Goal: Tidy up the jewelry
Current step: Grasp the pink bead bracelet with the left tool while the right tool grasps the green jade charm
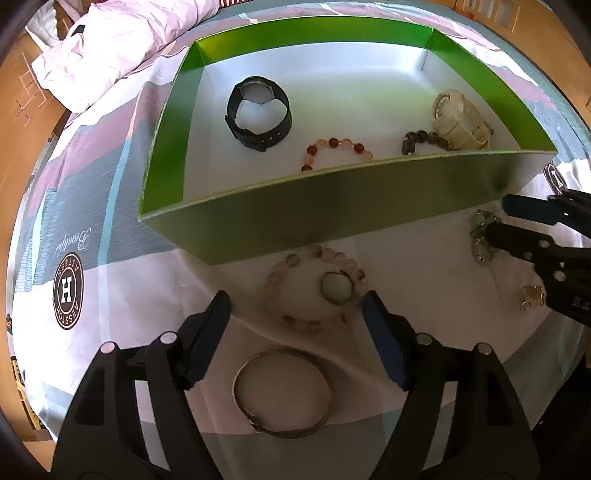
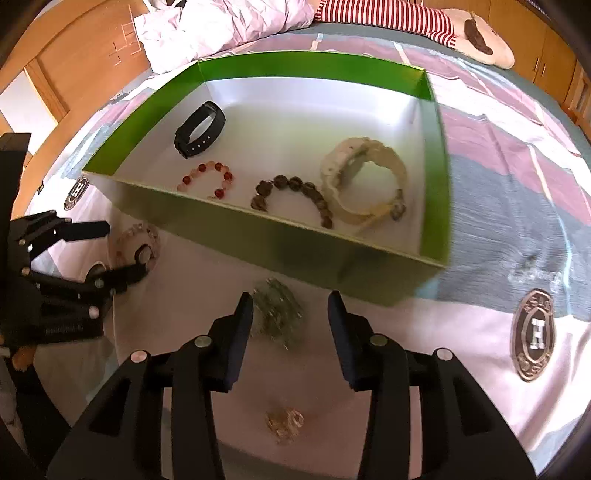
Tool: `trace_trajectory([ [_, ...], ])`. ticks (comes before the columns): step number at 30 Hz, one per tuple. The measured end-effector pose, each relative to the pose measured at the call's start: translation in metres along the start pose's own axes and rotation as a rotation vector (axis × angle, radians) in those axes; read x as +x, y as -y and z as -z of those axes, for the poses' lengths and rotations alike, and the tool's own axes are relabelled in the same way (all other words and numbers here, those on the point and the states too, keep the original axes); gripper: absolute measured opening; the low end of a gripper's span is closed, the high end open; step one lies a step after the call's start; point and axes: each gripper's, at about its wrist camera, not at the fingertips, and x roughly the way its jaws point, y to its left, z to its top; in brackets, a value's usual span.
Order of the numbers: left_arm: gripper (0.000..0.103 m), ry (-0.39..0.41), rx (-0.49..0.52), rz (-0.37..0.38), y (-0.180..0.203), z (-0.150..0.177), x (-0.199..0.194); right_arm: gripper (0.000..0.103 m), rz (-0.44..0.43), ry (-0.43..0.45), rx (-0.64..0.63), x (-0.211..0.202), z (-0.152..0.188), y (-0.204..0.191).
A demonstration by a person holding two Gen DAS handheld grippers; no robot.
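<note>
A green box (image 1: 332, 206) (image 2: 280, 247) lies on the bed. It holds a black watch (image 1: 258, 110), a red bead bracelet (image 1: 336, 149), a dark bead bracelet (image 2: 291, 192) and a cream watch (image 2: 364, 184). My left gripper (image 1: 297, 310) is open around a pale pink bead bracelet (image 1: 295, 284) with a small ring (image 1: 335, 287) on the sheet. A metal bangle (image 1: 282, 393) lies between its arms. My right gripper (image 2: 290, 312) is open around a greenish sparkly bracelet (image 2: 277, 314). A small gold piece (image 2: 284, 421) lies nearer the camera.
The bedsheet (image 2: 517, 192) has pink, grey and white blocks with round logo prints (image 1: 68, 291). A crumpled pink duvet (image 1: 110, 48) lies behind the box. A striped plush toy (image 2: 443, 26) rests at the far right. Wooden furniture surrounds the bed.
</note>
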Motion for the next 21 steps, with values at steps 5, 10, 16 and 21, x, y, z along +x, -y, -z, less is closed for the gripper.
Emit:
trace_trajectory([
  [5, 0.075, 0.005, 0.011, -0.010, 0.002, 0.000, -0.002, 0.023, -0.033, -0.003, 0.011, -0.001, 0.000, -0.003],
  [10, 0.075, 0.005, 0.014, -0.014, 0.005, 0.001, -0.002, 0.010, -0.074, 0.009, 0.025, -0.015, 0.001, -0.002],
  [16, 0.077, -0.003, 0.010, -0.014, 0.006, 0.001, -0.002, 0.010, -0.079, 0.036, 0.058, -0.026, -0.001, 0.007],
  [21, 0.077, -0.003, -0.023, 0.007, -0.005, -0.002, -0.003, 0.005, -0.060, 0.037, 0.089, -0.030, 0.000, 0.017],
])
